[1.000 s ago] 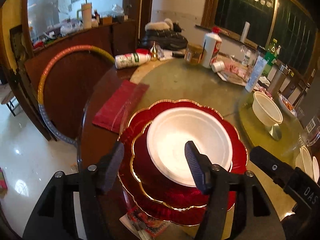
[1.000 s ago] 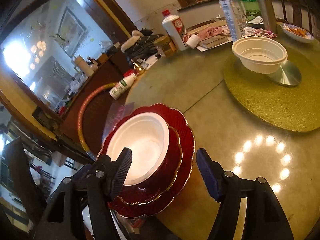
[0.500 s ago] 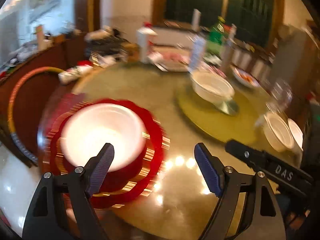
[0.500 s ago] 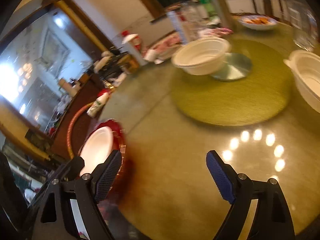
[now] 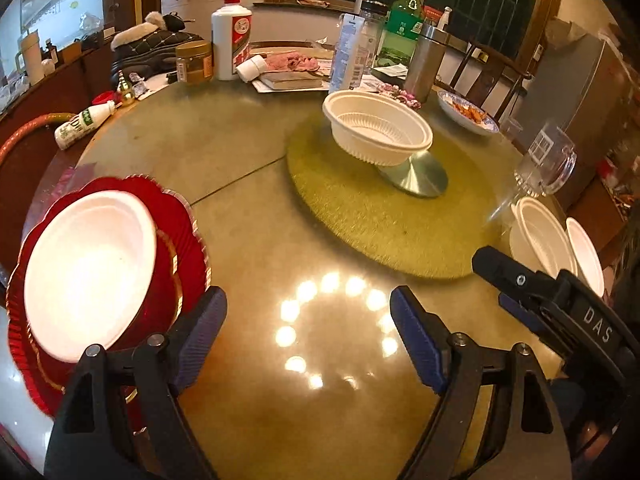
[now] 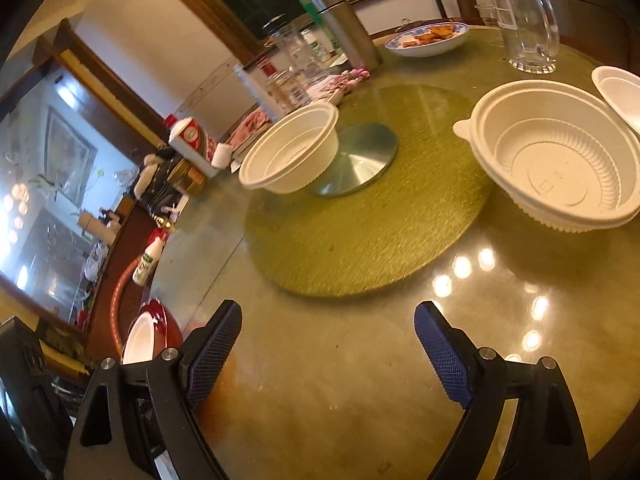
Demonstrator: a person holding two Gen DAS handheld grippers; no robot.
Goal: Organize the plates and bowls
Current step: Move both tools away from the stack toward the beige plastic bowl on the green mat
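At lower left, a white bowl (image 5: 88, 272) sits in red plates (image 5: 188, 240) with gold scalloped rims. Mid-frame, a ribbed white bowl (image 5: 378, 132) stands on an olive-green mat (image 5: 360, 216) with a silver disc (image 5: 416, 176); the table (image 5: 240, 184) is glossy greenish-brown

The round mat (image 5: 384, 216) lies mid-bench; on it a bowl (image 5: 378, 130) leans on a metal disc (image 5: 416, 174); left of the mat, plates (image 5: 176, 248) carry another bowl (image 5: 88, 272); right of the mat sit two bowls (image 5: 540, 240); behind the mat stand bottles (image 5: 232, 36).
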